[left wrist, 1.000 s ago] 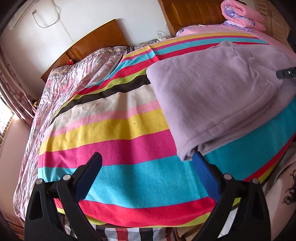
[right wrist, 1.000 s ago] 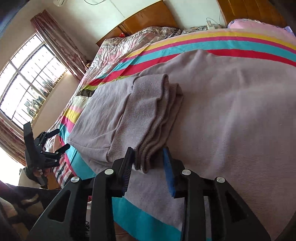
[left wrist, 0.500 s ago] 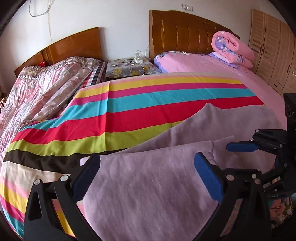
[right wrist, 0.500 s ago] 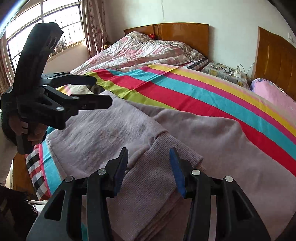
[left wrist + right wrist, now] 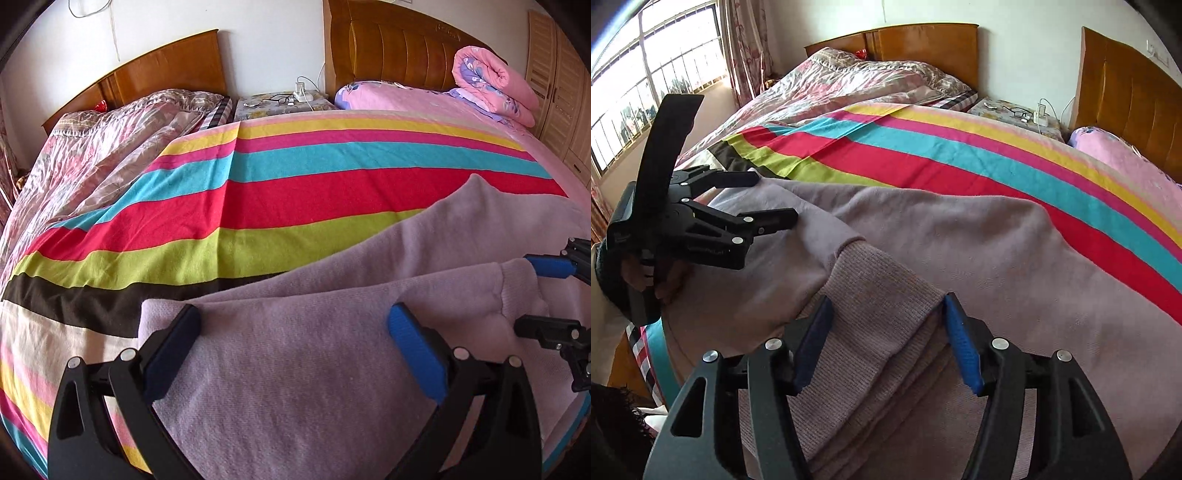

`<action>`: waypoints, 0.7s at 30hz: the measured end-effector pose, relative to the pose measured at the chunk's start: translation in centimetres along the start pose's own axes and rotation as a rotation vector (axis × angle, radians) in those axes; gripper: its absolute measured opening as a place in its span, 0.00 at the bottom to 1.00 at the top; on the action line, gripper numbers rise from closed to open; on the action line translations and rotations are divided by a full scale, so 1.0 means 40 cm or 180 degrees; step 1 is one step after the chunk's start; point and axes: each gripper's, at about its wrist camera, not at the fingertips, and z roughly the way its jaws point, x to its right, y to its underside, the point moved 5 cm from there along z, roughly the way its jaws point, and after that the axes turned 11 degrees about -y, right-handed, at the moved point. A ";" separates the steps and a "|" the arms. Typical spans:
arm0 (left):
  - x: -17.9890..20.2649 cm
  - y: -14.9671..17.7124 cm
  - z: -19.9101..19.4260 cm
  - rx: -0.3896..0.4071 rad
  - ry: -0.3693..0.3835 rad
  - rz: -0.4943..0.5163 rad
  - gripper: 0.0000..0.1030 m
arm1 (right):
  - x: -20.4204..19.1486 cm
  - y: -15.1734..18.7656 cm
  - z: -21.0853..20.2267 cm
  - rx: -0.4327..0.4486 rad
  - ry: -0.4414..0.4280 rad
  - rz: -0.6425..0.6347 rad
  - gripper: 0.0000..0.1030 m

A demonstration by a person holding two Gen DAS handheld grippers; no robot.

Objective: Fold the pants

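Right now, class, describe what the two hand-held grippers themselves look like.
Both the left hand-held gripper and the right hand-held gripper have black plastic frames with triangular cut-outs, silver round fasteners and blue ridged pads inside their fingers. No cables show.

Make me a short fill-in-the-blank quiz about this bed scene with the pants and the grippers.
The pants are ____ in color.
The right gripper has its jaws ____ around the ribbed cuff.
The glasses lie on the ____ between the two headboards.
The rolled quilt is mostly ____.

Missing words: lilac; open; nightstand; pink
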 end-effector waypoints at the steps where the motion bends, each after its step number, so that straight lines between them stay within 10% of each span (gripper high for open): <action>1: -0.001 0.000 0.000 0.0001 0.0009 -0.0006 0.99 | -0.002 -0.002 -0.009 0.0026 0.0031 0.0000 0.58; 11: -0.001 0.003 -0.005 0.0007 0.0006 -0.0007 0.99 | -0.137 0.095 -0.054 -0.0157 -0.0112 -0.0458 0.69; 21: 0.000 0.006 -0.003 0.0007 -0.0002 -0.0001 0.99 | -0.020 0.165 -0.172 0.0132 0.0151 0.0067 0.77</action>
